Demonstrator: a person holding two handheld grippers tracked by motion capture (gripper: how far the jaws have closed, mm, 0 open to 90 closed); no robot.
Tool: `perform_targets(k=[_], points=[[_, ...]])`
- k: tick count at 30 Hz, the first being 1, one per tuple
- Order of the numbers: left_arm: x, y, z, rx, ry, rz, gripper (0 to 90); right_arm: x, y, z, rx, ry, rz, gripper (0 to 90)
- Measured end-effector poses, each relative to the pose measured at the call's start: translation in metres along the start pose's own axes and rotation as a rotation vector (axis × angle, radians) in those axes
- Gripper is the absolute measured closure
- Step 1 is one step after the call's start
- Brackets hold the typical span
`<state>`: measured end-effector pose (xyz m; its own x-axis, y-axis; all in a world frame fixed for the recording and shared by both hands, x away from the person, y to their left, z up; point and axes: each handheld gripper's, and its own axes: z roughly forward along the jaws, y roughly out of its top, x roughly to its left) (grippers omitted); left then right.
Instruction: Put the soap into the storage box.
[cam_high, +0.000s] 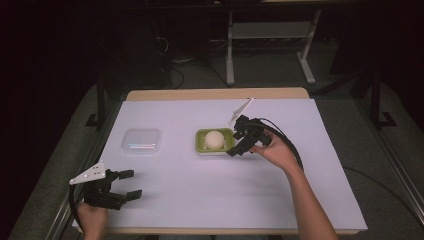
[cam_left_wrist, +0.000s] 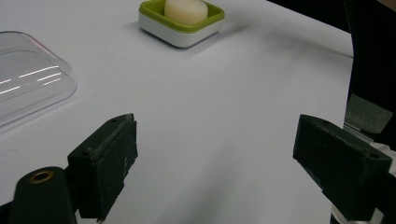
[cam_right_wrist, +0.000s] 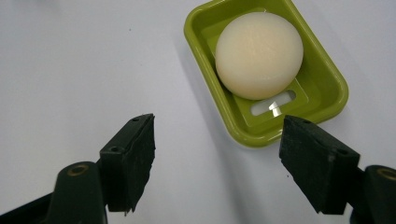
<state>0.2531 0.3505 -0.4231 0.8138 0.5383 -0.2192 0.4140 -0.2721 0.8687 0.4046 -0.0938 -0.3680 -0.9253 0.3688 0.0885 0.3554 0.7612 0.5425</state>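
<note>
A green soap dish (cam_high: 200, 143) sits at the table's middle with a round cream soap (cam_high: 214, 139) in it. My right gripper (cam_high: 234, 142) hovers just right of the dish, open, with nothing between its jaws. In the right gripper view the dish (cam_right_wrist: 327, 88) and soap (cam_right_wrist: 259, 53) lie just beyond the open right gripper (cam_right_wrist: 217, 154), and the dish's near corner lies between the jaws. My left gripper (cam_high: 132, 184) rests open near the front left edge, empty. From the left gripper (cam_left_wrist: 215, 158) I see the dish (cam_left_wrist: 177, 35) and soap (cam_left_wrist: 186, 8) far ahead.
A clear plastic lid (cam_high: 141, 140) lies flat to the left of the dish, also visible as the clear plastic lid (cam_left_wrist: 28, 79) at the left of the left gripper view. The white table surface (cam_high: 210, 190) spreads bare between the two grippers.
</note>
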Motion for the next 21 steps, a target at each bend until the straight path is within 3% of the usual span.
perform_targets(k=[21], points=[[0.0,0.0,0.0,0.0,0.002,-0.004,13.1,0.023,-0.048,-0.019,-0.025,-0.013,0.019,26.1]])
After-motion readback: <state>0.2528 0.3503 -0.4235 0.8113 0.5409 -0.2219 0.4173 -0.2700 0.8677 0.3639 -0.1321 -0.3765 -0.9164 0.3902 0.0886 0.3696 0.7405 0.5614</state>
